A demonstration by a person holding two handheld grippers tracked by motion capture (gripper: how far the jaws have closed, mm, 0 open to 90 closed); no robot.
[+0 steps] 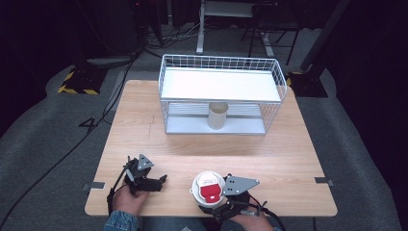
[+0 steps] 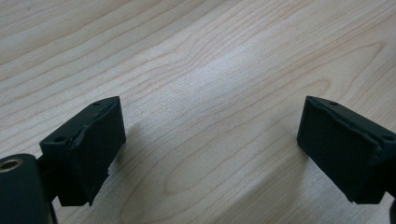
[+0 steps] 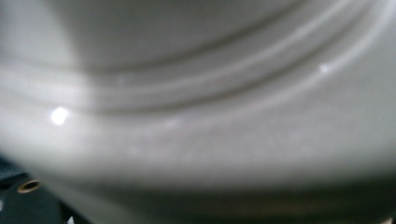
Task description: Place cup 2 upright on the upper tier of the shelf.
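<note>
So there's a white wire basket (image 1: 221,91) standing at the far middle of the wooden table (image 1: 144,125), two levels to it: the upper shelf has a plain white floor with nothing on it, and the lower shelf holds one beige cup (image 1: 217,115), upright with its mouth up, roughly in the middle. The thing actually being handled is a white cup with a red-and-white lid (image 1: 208,188) down at the near edge, a bit right of centre. It stands upright — long axis vertical, lid facing up at the high camera, the red patch on the near-right part of the lid. The right gripper (image 1: 219,204) sits just near-right of it, pressed right up against the cup's near side, and in its own view the curved white wall of the cup (image 3: 196,140) is so close it's a blur. The cup looks to be in its bite, but the jaw tips are hidden under the cup and the gripper's grey plate, so I can't tell whether they really clamp it. The left gripper (image 1: 161,180) rests on the table well to the left of the cup, apart from it, jaws spread wide with bare wood between them — holding nothing.
</note>
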